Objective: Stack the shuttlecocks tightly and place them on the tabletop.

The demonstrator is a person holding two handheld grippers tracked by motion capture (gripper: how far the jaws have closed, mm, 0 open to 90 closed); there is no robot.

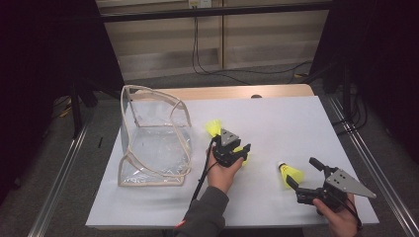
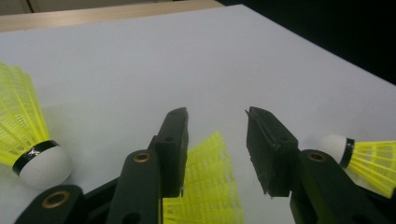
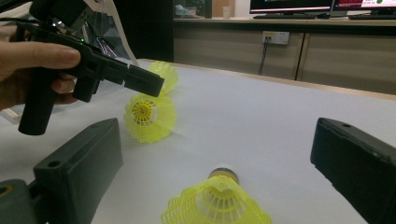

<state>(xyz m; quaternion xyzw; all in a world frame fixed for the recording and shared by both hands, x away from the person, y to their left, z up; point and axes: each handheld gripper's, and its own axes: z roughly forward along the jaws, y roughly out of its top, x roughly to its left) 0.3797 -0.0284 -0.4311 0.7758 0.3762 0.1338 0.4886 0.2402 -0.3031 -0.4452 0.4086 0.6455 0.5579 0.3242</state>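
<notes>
Shuttlecocks lie on the white desk (image 1: 276,118); one yellow shuttlecock (image 2: 210,186) rests beneath the left claw (image 1: 243,148), whose jaws stand parted, gripping nothing; a second shuttlecock (image 1: 290,175) lies between the wide-spread jaws of the right claw (image 1: 302,174), untouched; a third shuttlecock (image 1: 214,128) lies near the clear bag (image 1: 153,143).

A white sheet (image 1: 276,128) covers a wooden table (image 1: 232,92), whose bare edge shows at the far side. The floor (image 1: 64,163) around it is grey, with metal rails (image 1: 59,177) running along both sides. Behind the table stands a pale panelled wall (image 1: 207,34), and black cables (image 1: 207,64) hang down it and trail across the floor. Dark curtains (image 1: 44,49) close off left and right. In the right gripper view, monitors (image 3: 289,5) sit on a counter (image 3: 280,21) above an outlet (image 3: 274,37).
</notes>
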